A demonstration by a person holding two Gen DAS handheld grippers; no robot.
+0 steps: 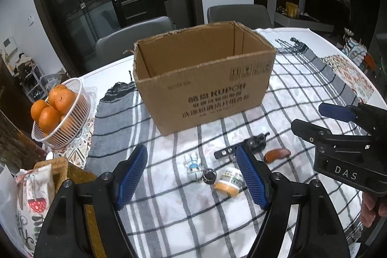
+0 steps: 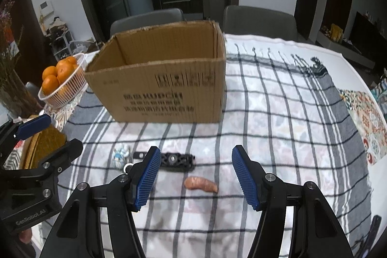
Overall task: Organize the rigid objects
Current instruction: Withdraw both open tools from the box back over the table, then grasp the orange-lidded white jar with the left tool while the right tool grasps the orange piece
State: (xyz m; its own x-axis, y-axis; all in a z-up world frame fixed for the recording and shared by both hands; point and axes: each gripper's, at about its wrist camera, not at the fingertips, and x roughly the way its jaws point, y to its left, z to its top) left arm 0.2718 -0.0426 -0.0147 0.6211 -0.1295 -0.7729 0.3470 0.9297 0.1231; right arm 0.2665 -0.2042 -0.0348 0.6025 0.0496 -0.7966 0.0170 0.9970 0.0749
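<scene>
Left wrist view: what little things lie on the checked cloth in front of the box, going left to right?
Small white figurine → key ring → little jar → orange-brown curved piece.

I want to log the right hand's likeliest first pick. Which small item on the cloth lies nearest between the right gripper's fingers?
The orange-brown sweet-potato-shaped piece. It lies alone in the open right gripper's gap; the black bracket sits farther off, and the figurine keychain is off to the left.

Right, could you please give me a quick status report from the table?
Left tongs open, empty. Right tongs open, above the sweet potato. Cardboard box open; small items loose on the cloth. Nothing in the way.
</scene>
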